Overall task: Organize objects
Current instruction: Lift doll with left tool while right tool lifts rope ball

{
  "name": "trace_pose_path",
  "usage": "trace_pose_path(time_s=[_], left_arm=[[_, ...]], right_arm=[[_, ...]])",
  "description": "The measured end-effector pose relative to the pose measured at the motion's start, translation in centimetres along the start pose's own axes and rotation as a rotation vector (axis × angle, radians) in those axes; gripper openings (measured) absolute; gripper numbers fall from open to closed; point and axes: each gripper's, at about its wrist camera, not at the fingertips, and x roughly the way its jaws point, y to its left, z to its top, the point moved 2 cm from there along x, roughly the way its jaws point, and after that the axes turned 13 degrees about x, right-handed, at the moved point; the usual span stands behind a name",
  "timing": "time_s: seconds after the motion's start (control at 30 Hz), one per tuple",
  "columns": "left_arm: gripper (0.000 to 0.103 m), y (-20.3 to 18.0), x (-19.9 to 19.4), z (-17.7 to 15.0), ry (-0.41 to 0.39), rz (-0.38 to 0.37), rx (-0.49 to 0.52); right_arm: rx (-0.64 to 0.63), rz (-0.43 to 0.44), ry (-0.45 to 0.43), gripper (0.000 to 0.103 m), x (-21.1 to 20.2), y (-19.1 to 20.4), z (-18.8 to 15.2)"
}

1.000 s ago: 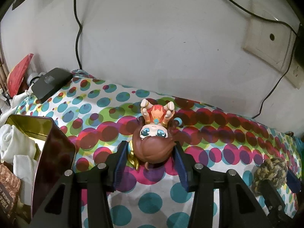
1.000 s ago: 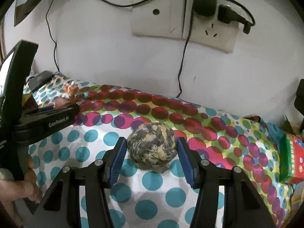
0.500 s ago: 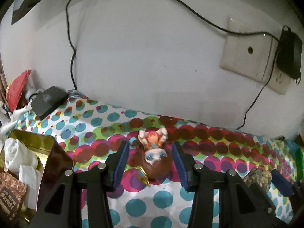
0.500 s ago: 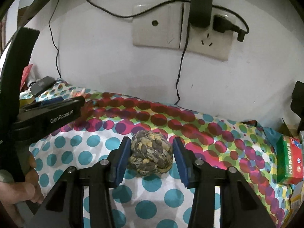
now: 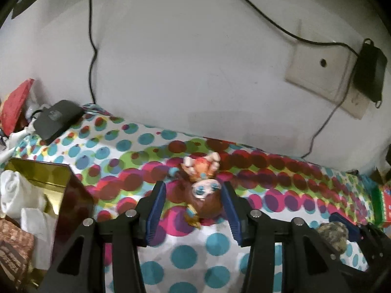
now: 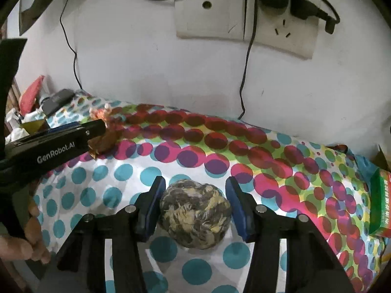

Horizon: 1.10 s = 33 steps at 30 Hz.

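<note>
Left wrist view: the left tongs (image 5: 193, 204) straddle a small brown-haired toy figurine with orange horns (image 5: 204, 190) lying on the polka-dot cloth (image 5: 117, 151), blue pads opening, left pad clear of it. Over on the right, the right tongs (image 6: 194, 205) bracket a round, mottled woven rope ball (image 6: 195, 216), also opening, gaps showing both sides. My call: centre each object, sink deeper, then squeeze. The gold-lined box (image 5: 36, 173) waits near left.

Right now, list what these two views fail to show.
- Figurine: left wrist view, motion blur smears its details.
- Rope ball: right wrist view, underside hidden by itself.
- Gold box: left wrist view, cut by the frame edge.
- Green carton: print too small.
</note>
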Motion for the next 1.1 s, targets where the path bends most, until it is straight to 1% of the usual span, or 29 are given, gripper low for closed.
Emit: trace_pose_path(time_s=[0.1, 0.13, 0.23, 0.3, 0.33, 0.37, 0.4, 0.47, 0.57, 0.6, 0.7, 0.73, 0.8, 0.9, 0.93, 0.97, 1.0, 1.03, 1.1], left_arm=[[0.065, 0.0, 0.0, 0.0, -0.001, 0.055, 0.018], [0.065, -0.2, -0.1, 0.0, -0.003, 0.070, 0.032], [0.065, -0.7, -0.4, 0.2, -0.025, 0.072, 0.058], [0.067, -1.2, -0.3, 0.2, -0.031, 0.076, 0.092], [0.069, -1.4, -0.1, 0.2, -0.025, 0.088, 0.109], [0.074, -1.7, 0.2, 0.1, -0.015, 0.107, 0.131], [0.076, -1.8, 0.6, -0.1, -0.005, 0.126, 0.144], [0.077, -1.8, 0.9, -0.1, 0.011, 0.120, 0.140], [0.084, -1.4, 1.5, -0.1, 0.040, 0.121, 0.116], [0.084, -1.5, 1.9, -0.1, 0.062, 0.121, 0.122], [0.085, -2.1, 3.4, -0.4, 0.150, 0.156, 0.153], [0.085, -2.2, 3.2, -0.4, 0.137, 0.163, 0.158], [0.086, -2.2, 3.4, -0.6, 0.146, 0.170, 0.155], [0.086, -1.8, 3.7, -0.6, 0.150, 0.161, 0.132], [0.084, -1.6, 3.7, -0.5, 0.149, 0.157, 0.130], [0.079, -1.5, 3.8, -0.5, 0.147, 0.150, 0.127], [0.057, -1.5, 3.8, -0.5, 0.140, 0.124, 0.124], [0.041, -1.3, 3.9, -0.5, 0.133, 0.092, 0.110], [0.042, -1.2, 4.0, -0.5, 0.135, 0.108, 0.085]], right_arm=[[0.030, 0.034, 0.015, 0.049, 0.1, -0.4, 0.1], [0.042, 0.044, 0.021, 0.049, 0.2, -0.6, 0.2], [0.080, 0.079, 0.027, 0.049, 0.3, -1.2, 0.3], [0.100, 0.120, 0.036, 0.049, 0.4, -1.4, 0.4], [0.108, 0.131, 0.040, 0.049, 0.5, -1.5, 0.4], [0.116, 0.139, 0.040, 0.049, 0.5, -1.7, 0.4], [0.117, 0.143, 0.040, 0.049, 0.5, -1.6, 0.5], [0.110, 0.146, 0.037, 0.049, 0.4, -1.4, 0.4], [0.091, 0.156, 0.028, 0.049, 0.2, -1.0, 0.4], [0.084, 0.156, 0.025, 0.049, 0.2, -0.8, 0.4], [0.077, 0.154, 0.019, 0.049, 0.1, -0.6, 0.4], [0.076, 0.153, 0.019, 0.049, 0.1, -0.6, 0.4], [0.075, 0.153, 0.018, 0.049, 0.1, -0.6, 0.4], [0.073, 0.152, 0.020, 0.049, 0.0, -0.6, 0.3], [0.075, 0.152, 0.021, 0.049, 0.0, -0.6, 0.3], [0.078, 0.152, 0.025, 0.049, 0.0, -0.6, 0.3], [0.080, 0.154, 0.028, 0.049, 0.0, -0.7, 0.3], [0.083, 0.158, 0.029, 0.049, -0.1, -0.7, 0.3], [0.088, 0.160, 0.032, 0.049, -0.1, -0.9, 0.4]])
